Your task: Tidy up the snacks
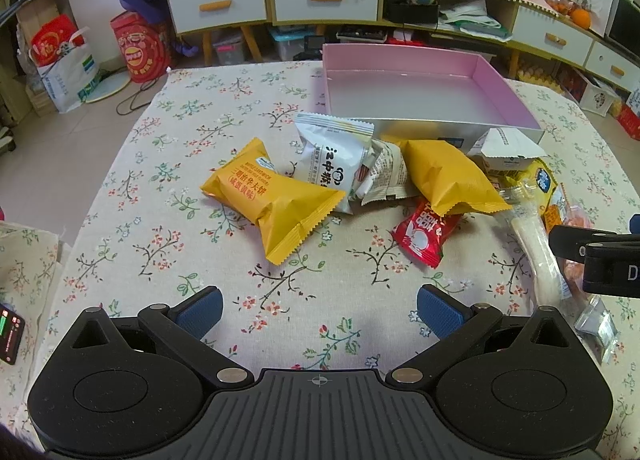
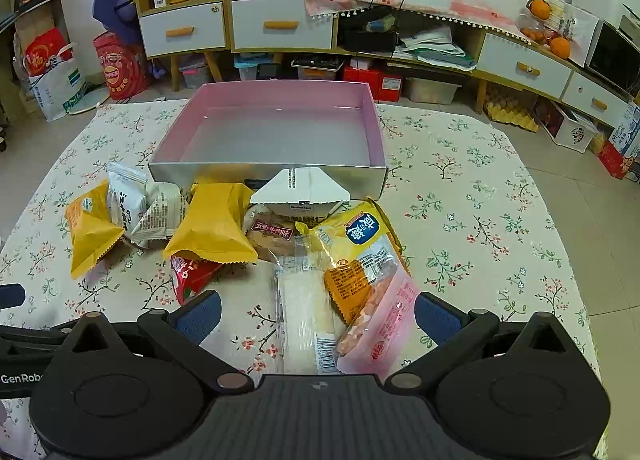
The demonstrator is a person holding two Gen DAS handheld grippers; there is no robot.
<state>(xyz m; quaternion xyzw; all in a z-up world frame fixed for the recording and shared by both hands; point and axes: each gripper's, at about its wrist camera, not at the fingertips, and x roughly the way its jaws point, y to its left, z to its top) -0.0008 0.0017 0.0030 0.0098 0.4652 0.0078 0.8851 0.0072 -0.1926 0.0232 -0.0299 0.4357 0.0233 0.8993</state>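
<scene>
- Snack pile sits on the floral-cloth surface (image 2: 460, 164), bunched against the near wall of the box (image 2: 272, 176).
- Box: one, shallow, open top, pink inside, silver outside, nothing in it.
- Yellow packets: two. Left yellow packet (image 1: 272, 200) lies apart at the pile's left end, red print face up, crimped ends. Second yellow packet (image 2: 214, 224) leans mid-pile, plain side up.
- White packets: two, side by side between the yellows. White packet (image 1: 334, 158) shows black characters; its neighbour, the printed white packet (image 2: 160, 212), shows small text.
- Red packet (image 1: 424, 232): one, small, partly under the second yellow packet.
- White folded pouch (image 2: 300, 188): one, touching the box wall, flap pointing up.
- Brown packet (image 2: 272, 238): one, clear wrap with red label, tucked below the folded pouch.
- Yellow bag (image 2: 360, 236) with blue round logo: one, right end of pile.
- Pale clear-wrapped stick (image 2: 306, 316): one, long, barcode at near end, running toward the right tongs.
- Pink-orange clear packet (image 2: 380, 316): one, just right of the stick, overlapping the yellow bag.
- Small clear sachet (image 1: 598, 326): one, near surface edge, contents too blurred to tell.
- Left tongs (image 1: 319, 310): spread wide, gripping nothing, over bare cloth short of the pile.
- Right tongs (image 2: 318, 318): spread wide, gripping nothing, stick and pink-orange packet lying between the fingers.
</scene>
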